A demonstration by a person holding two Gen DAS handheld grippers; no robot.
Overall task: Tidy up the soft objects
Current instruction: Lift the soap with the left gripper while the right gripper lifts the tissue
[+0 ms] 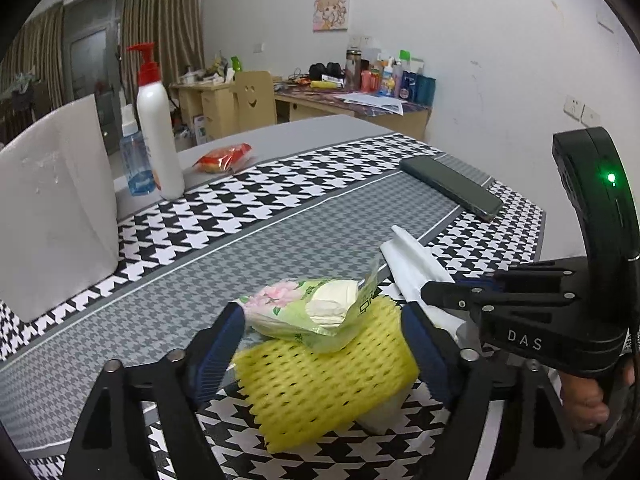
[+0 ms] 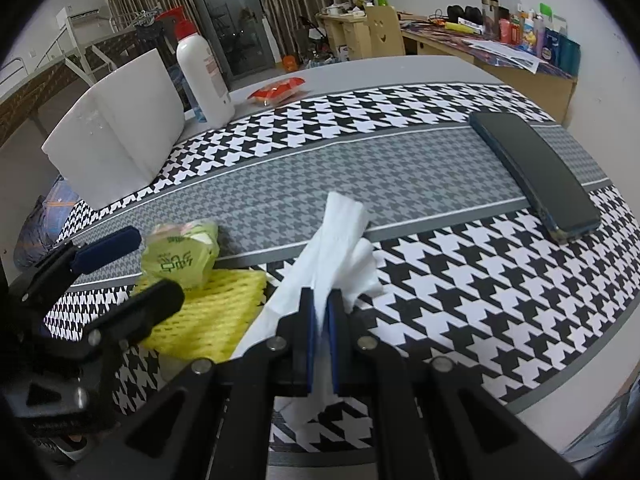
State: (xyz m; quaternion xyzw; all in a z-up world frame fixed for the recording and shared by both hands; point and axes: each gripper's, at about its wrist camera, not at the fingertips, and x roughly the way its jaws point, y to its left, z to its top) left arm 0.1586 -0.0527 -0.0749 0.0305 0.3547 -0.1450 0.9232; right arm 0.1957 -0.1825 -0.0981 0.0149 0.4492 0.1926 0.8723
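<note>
A yellow foam net (image 1: 320, 384) lies on the houndstooth mat (image 1: 280, 208), with a green floral tissue pack (image 1: 304, 312) resting on top of it. My left gripper (image 1: 324, 344) stands open around both, its blue pads beside the net's two ends. In the right wrist view the same pack (image 2: 180, 256) and net (image 2: 216, 312) sit at the left, between the left gripper's fingers (image 2: 108, 248). My right gripper (image 2: 321, 300) is shut on a crumpled white tissue (image 2: 340, 232), which sticks out past the pads. In the left wrist view that tissue (image 1: 412, 256) lies just right of the net, clamped by the right gripper (image 1: 430, 292).
A white block (image 1: 56, 216) stands at the left edge of the mat. Behind it are a white pump bottle with a red top (image 1: 158, 128) and a blue bottle (image 1: 136, 160). A red snack pack (image 1: 224, 158) lies farther back. A dark phone (image 1: 452, 188) rests at the right.
</note>
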